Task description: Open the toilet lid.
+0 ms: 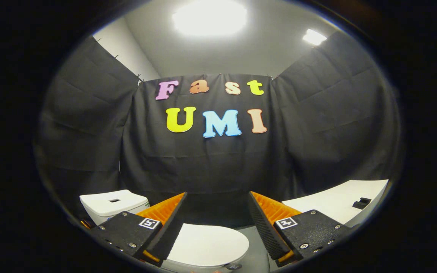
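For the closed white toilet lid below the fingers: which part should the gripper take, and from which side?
Probably the rounded front rim of the white toilet lid, approached from the front, opposite the white tank. The lid lies flat and shut, hinged at the tank end, so its free curved edge is the only lip to catch and lift. The gripper hangs open above it, touching nothing.

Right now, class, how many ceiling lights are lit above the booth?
2. A large ceiling light glows above the booth's back wall; a smaller one sits to its right. Others may be hidden. The gripper hangs open above the closed toilet lid.
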A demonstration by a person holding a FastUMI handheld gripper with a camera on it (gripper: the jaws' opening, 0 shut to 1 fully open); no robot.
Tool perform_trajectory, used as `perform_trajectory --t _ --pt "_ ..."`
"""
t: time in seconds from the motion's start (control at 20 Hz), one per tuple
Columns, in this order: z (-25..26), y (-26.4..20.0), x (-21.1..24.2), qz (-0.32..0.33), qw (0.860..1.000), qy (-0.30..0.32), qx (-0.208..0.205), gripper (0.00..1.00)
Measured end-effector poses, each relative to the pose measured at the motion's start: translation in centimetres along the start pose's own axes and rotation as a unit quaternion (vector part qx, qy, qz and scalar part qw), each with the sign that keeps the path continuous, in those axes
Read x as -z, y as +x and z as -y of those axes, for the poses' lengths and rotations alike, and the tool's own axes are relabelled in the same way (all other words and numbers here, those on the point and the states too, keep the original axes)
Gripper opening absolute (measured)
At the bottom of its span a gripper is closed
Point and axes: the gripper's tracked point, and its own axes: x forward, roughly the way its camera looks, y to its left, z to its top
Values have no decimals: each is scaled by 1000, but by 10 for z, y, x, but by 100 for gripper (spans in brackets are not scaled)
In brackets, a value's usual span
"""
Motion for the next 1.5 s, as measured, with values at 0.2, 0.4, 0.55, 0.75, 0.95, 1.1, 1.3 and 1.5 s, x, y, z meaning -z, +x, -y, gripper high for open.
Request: perform_trajectory --t 0.2,0.4,0.55,0.75,0.95,1.1,1.3,1.5 --pt "8 -1 -8 12 1000 -4 10 95" --pt "11 1 1 1 1000 -8 15 95" --pt "9 2 15 -23 999 16 15 95" --pt "3 5 21 -36 997 69 11 94" --pt "11 8 31 -44 994 101 23 95" --pt "20 10 40 -55 988 140 40 95" --pt "30 11 80 -104 980 159 62 96" --pt "30 8 113 -151 964 206 71 96"
